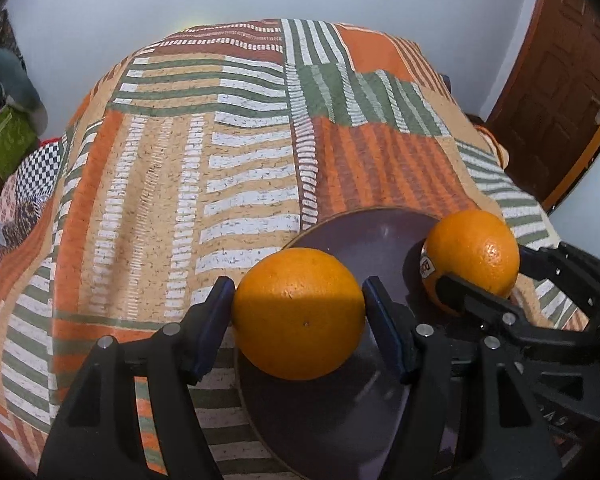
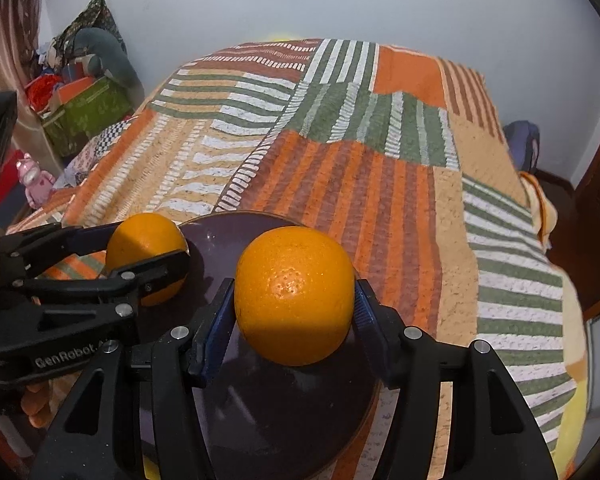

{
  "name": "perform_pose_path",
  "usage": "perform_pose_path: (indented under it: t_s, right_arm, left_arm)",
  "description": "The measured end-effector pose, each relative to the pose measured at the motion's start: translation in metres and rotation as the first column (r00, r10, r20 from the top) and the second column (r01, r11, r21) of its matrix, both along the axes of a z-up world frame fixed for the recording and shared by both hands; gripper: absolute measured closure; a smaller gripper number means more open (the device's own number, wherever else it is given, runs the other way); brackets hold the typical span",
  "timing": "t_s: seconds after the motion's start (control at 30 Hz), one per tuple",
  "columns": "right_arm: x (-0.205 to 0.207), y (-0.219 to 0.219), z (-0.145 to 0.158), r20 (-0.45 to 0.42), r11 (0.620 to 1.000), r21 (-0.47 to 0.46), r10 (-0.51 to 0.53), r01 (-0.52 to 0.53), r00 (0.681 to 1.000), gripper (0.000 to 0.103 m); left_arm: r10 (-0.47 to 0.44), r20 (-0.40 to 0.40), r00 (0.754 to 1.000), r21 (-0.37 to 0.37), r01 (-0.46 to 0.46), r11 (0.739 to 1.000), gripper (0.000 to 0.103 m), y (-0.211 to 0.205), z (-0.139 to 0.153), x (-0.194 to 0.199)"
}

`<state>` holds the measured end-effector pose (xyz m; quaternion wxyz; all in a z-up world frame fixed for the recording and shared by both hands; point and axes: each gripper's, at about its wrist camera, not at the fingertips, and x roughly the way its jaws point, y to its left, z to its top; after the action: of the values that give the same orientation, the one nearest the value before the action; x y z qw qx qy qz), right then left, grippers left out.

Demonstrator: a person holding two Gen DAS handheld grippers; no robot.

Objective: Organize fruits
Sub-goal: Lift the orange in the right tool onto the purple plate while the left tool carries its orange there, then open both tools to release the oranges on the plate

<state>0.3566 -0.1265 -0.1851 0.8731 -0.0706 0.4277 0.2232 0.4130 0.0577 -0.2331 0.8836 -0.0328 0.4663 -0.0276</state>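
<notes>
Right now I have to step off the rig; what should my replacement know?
Left tongs: shut on the left orange, over the near-left part of the dark plate.
Right tongs: shut on the right orange, over the same plate.
Both oranges look lifted; contact with the plate cannot be confirmed.
Done: both fruits picked up and brought to the plate.
Left: lower each, open the tongs, back away.

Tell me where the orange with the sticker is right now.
The stickered orange sits clamped in the right hand-held gripper, at the right of the left wrist view, above the dark plate and beside the left hand-held gripper with its plain orange.
</notes>
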Motion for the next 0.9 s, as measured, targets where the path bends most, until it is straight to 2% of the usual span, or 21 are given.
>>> perform_pose_path:
  t_s: [0.2,0.37,0.67,0.9]
  right_arm:
    - [-0.002,0.004,0.005,-0.006,1.000,-0.010,0.016,-0.016,1.000,0.044]
    - [-0.014,0.001,0.019,0.040,1.000,-0.006,0.008,-0.008,0.999,0.030]
    - [-0.047,-0.006,0.043,0.100,0.999,-0.028,0.036,-0.033,0.994,0.027]
    - [-0.079,-0.025,0.042,0.113,0.998,-0.054,0.040,-0.034,0.993,0.024]
  left_arm:
    - [0.000,-0.032,0.999,-0.037,-0.002,0.999,0.036,0.004,0.003,-0.006]
    - [0.023,0.011,1.000,-0.034,-0.023,0.999,0.025,0.009,0.021,-0.022]
    - [0.005,0.065,0.998,0.035,-0.008,0.999,0.024,0.013,0.054,-0.069]
    - [-0.015,0.041,0.999,0.074,0.012,0.997,0.023,0.014,0.049,-0.117]
